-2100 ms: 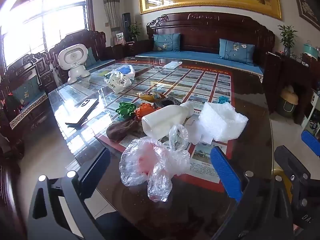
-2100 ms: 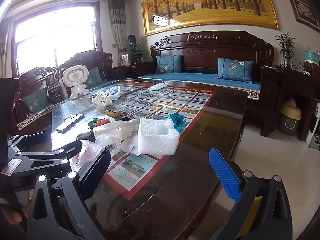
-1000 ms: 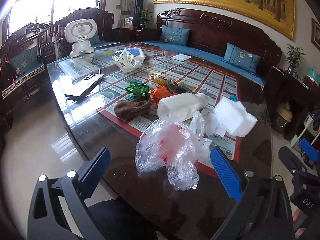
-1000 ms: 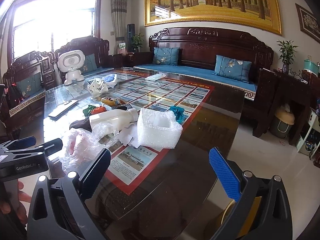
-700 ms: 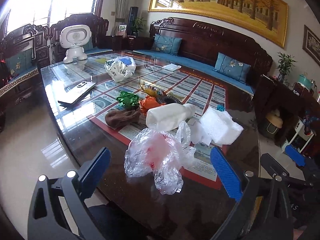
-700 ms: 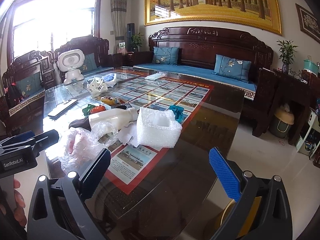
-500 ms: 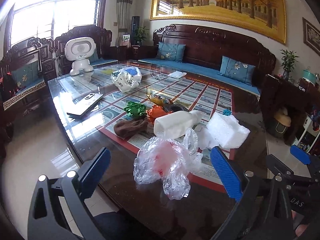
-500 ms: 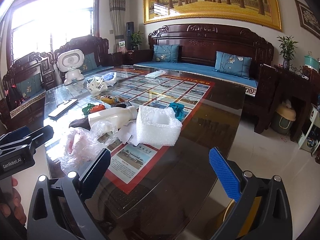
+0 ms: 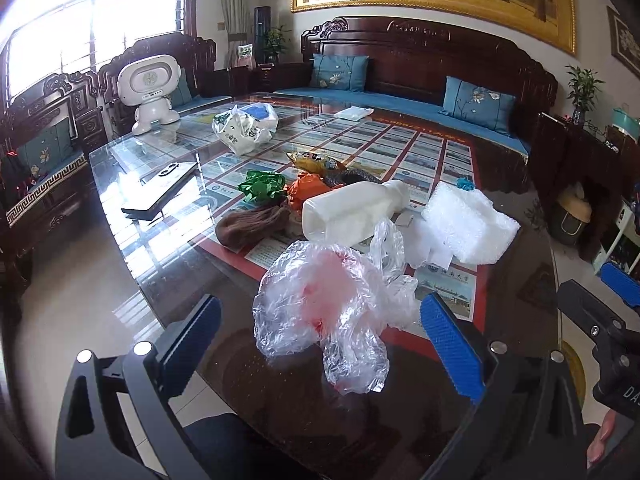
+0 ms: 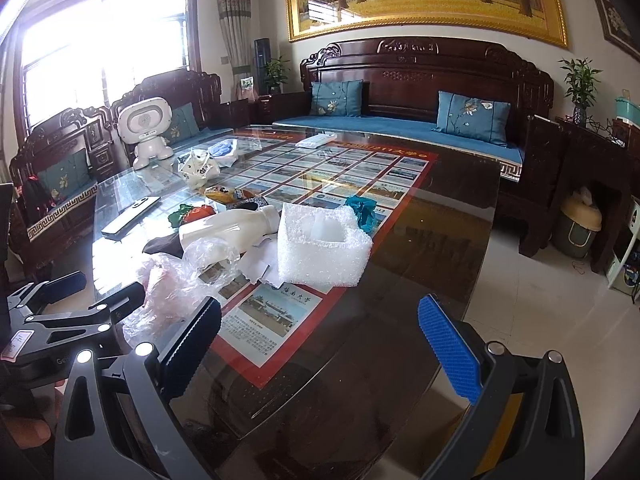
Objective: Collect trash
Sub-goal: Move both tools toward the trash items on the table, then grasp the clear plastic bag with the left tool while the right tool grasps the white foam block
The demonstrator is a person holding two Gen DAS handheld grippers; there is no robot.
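Note:
Trash lies on a glass-topped table (image 9: pixel 516 280). A crumpled clear plastic bag (image 9: pixel 328 304) with pink inside lies nearest, just ahead of my open, empty left gripper (image 9: pixel 320 344). Behind it lie a white plastic bottle (image 9: pixel 352 208) on its side, white foam wrap (image 9: pixel 468 224), a brown wad (image 9: pixel 252 226), and green (image 9: pixel 262 186) and orange (image 9: pixel 308 192) scraps. My right gripper (image 10: pixel 320 344) is open and empty over the table's near edge, facing the foam wrap (image 10: pixel 324 246), bottle (image 10: pixel 228 228) and bag (image 10: pixel 176 284).
A white robot toy (image 9: pixel 150 88), a tied white bag (image 9: pixel 244 128) and a phone (image 9: pixel 160 190) sit farther left on the table. A small bin (image 10: pixel 578 226) stands on the floor at right. Wooden sofas surround the table.
My left gripper has drifted a little closer to the clear plastic bag. My right gripper has stayed near the table's edge. Both stay open.

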